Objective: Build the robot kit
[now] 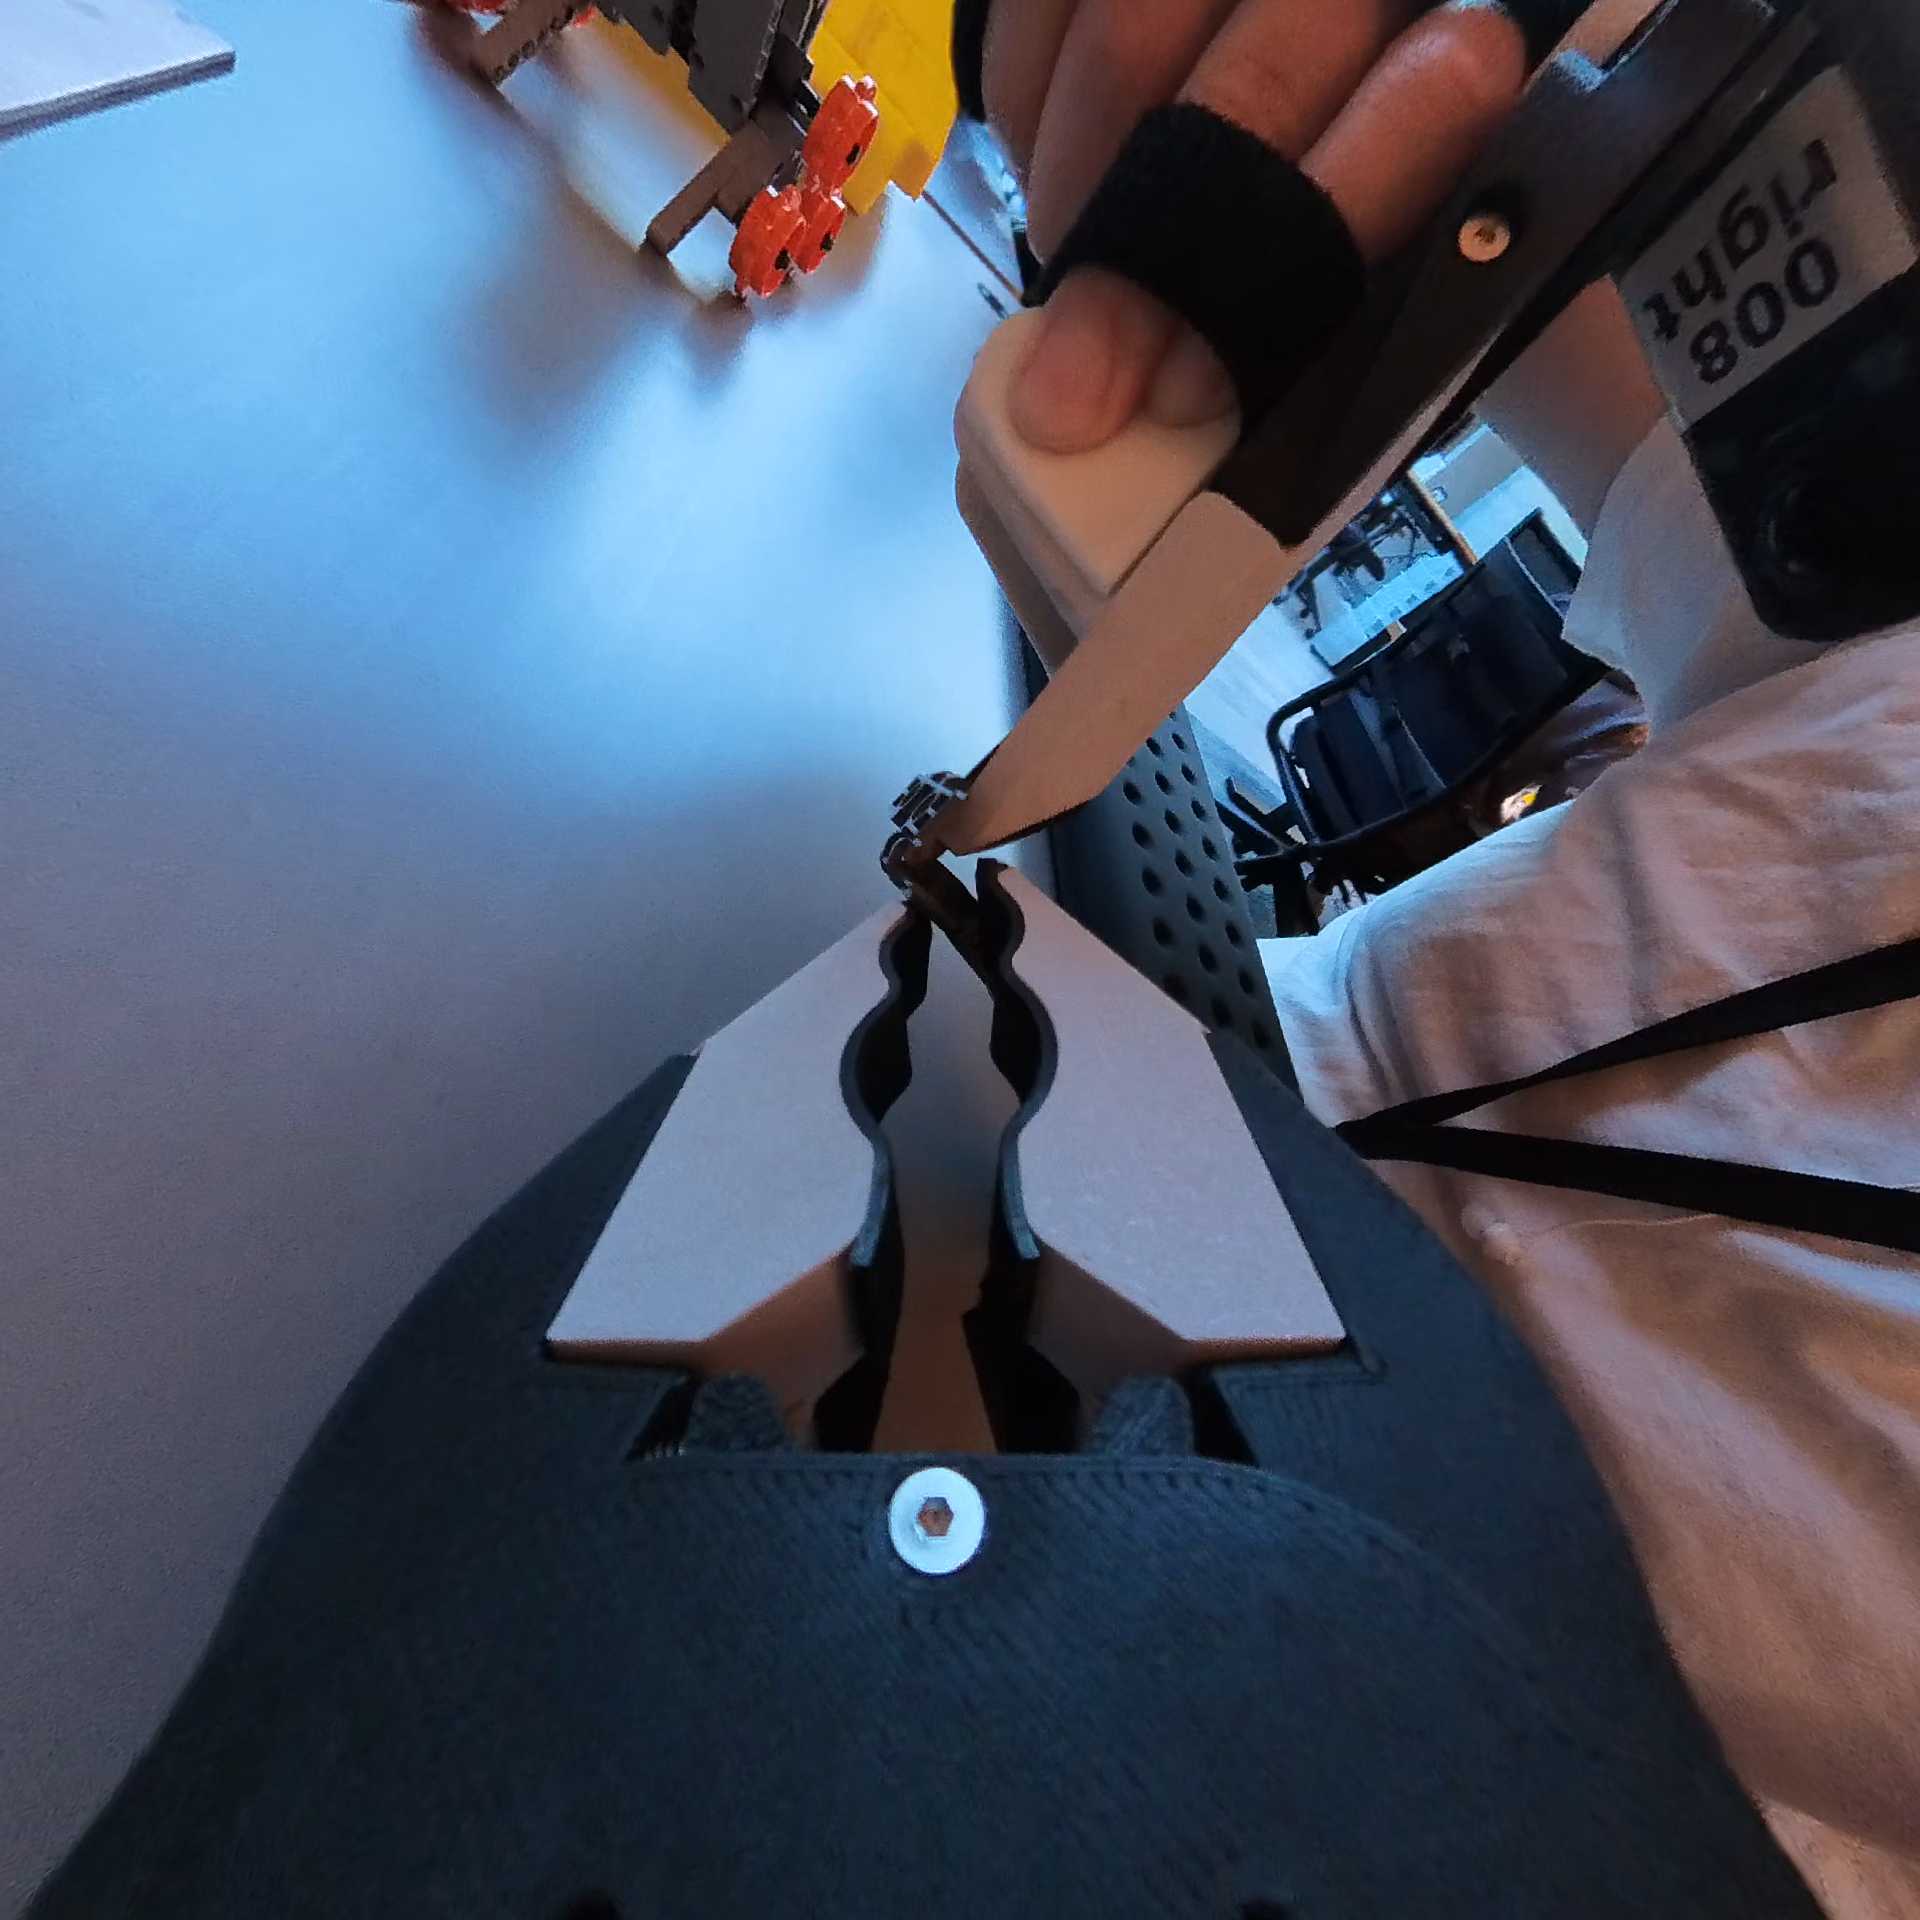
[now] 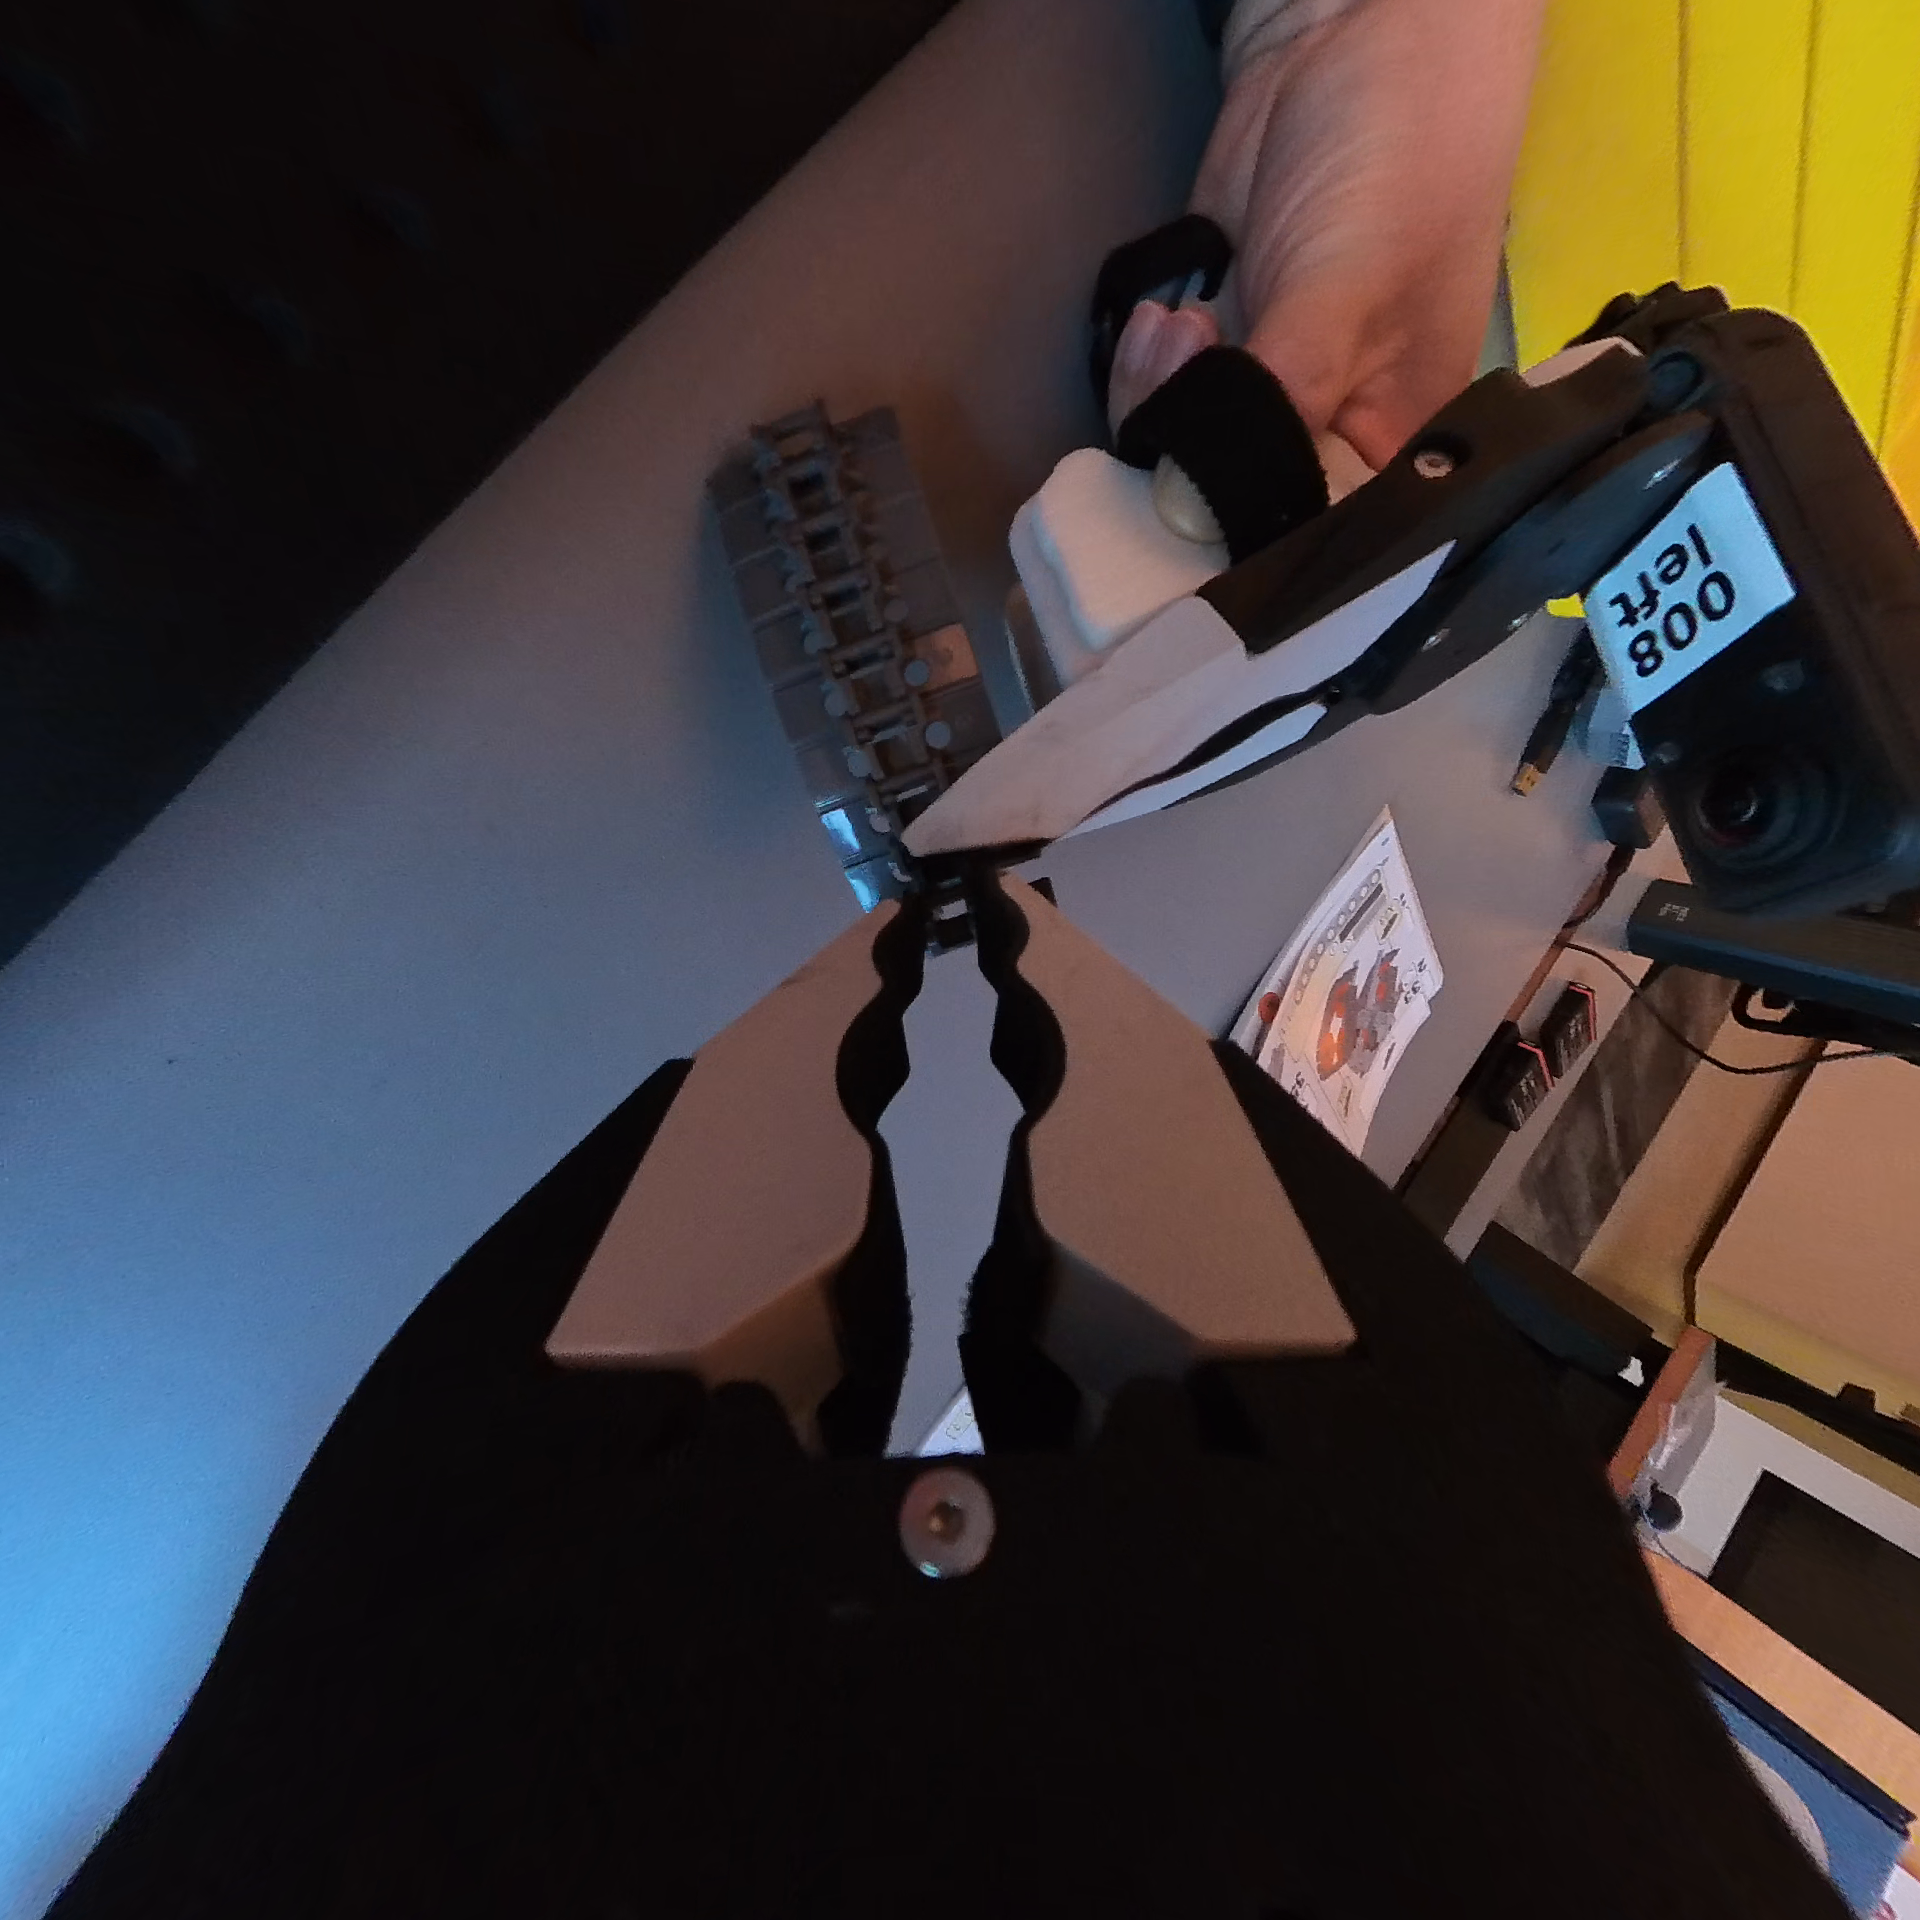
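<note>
Landmark: the small dark link piece point(image 1: 928, 831) pinched between the two gripper tips, above the grey table point(image 1: 468, 675).

Left wrist view, left to right. Far up and left of the link piece, a brick model with orange wheels point(image 1: 800, 197) stands on the table, a yellow part behind it. The left gripper point(image 1: 951, 894) is narrowed onto the lower end of the link piece, fingertips touching it. Directly above, the right gripper point(image 1: 961, 816) closes its tips on the upper end; a hand point(image 1: 1226, 208) with a black finger strap works its handle. To the right of the link piece a perforated dark chair back point(image 1: 1174, 862) and a light sleeve point(image 1: 1610, 1039) show.

Right wrist view, left to right. A grey track chain point(image 2: 842, 634) runs from the link piece up and leftward over the table. The right gripper point(image 2: 951, 899) is narrowed onto the dark end links point(image 2: 951, 914). The left gripper point(image 2: 966, 842) meets the same spot from the upper right, tips closed. Right of this spot an illustrated instruction sheet point(image 2: 1340, 997) lies on the table.
</note>
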